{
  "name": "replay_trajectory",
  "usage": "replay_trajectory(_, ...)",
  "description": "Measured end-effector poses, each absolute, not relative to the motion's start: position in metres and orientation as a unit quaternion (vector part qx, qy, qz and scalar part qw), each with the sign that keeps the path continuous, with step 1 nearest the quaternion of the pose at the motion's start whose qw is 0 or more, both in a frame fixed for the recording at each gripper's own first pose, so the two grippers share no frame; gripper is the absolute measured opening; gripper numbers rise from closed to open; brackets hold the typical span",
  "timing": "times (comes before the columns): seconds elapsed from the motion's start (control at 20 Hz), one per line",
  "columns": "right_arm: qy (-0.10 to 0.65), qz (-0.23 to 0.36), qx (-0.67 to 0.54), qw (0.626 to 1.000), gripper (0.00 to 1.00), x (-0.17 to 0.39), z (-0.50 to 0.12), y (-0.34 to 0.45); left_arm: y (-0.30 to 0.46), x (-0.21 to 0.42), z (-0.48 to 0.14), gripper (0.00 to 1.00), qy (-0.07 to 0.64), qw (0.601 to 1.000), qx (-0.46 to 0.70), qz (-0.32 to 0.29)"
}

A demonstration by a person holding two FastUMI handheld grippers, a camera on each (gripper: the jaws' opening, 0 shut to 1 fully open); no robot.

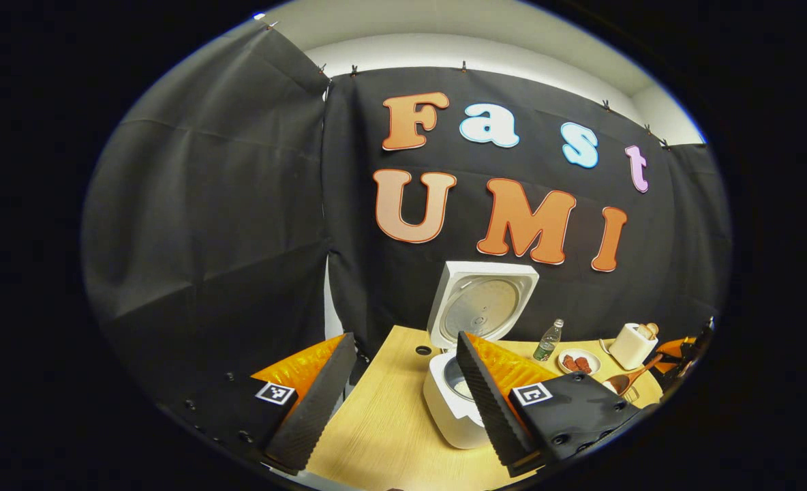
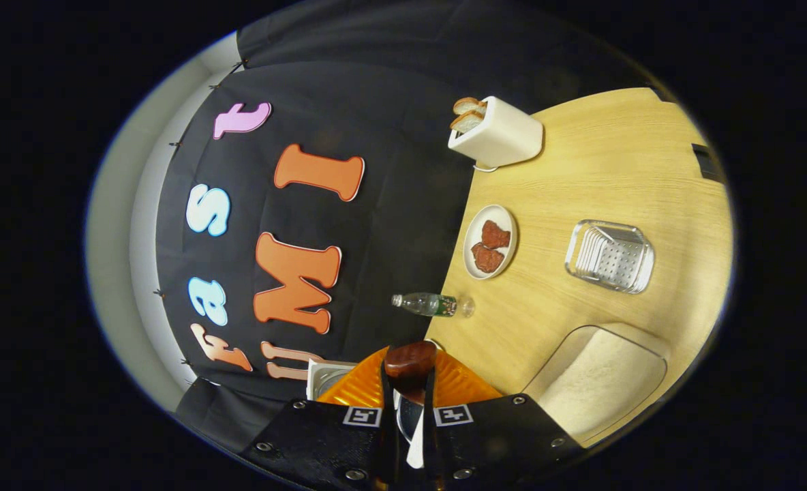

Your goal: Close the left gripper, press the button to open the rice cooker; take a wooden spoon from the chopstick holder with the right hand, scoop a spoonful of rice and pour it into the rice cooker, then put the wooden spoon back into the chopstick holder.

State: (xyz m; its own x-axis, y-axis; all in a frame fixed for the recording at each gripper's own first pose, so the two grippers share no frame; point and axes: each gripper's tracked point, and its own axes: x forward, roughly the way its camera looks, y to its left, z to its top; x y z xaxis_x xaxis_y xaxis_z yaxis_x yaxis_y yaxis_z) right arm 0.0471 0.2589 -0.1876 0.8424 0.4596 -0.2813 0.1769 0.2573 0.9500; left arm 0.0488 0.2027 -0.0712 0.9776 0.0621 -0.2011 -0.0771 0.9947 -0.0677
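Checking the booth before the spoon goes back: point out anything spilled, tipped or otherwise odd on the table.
Nothing stands out. The rice cooker stands square with its lid up, the bottle is upright, and the plate and toaster sit flat on the table. No loose rice shows on the wood. The right claw grips the wooden spoon.

Bare table [image 1: 383,416] lies left of the open rice cooker [image 1: 454,402]; bottle [image 1: 547,341] and plate [image 1: 578,361] crowd its right.
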Motion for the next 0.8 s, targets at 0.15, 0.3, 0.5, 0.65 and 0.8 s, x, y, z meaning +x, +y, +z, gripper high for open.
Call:
replay_trajectory(0.15, 0.262, 0.118, 0.606, 0.741, 0.13, 0.062, -0.165, 0.286, 0.209, 0.052, -0.072, 1.0, 0.099, 0.994, -0.037, 0.038)
replay_trajectory(0.3, 0.263, 0.142, 0.612, 0.732, 0.13, 0.077, -0.143, 0.317, 0.213, 0.056, -0.071, 1.0, 0.098, 0.994, -0.039, 0.04)
replay_trajectory(0.5, 0.26, 0.156, 0.611, 0.731, 0.13, 0.101, -0.128, 0.356, 0.215, 0.061, -0.07, 1.0, 0.102, 0.993, -0.046, 0.04)
replay_trajectory(0.65, 0.261, 0.17, 0.601, 0.736, 0.13, 0.117, -0.121, 0.386, 0.215, 0.066, -0.067, 1.0, 0.098, 0.994, -0.026, 0.043)
replay_trajectory(0.8, 0.26, 0.185, 0.576, 0.753, 0.13, 0.131, -0.116, 0.418, 0.209, 0.07, -0.07, 1.0, 0.102, 0.994, -0.032, 0.033)
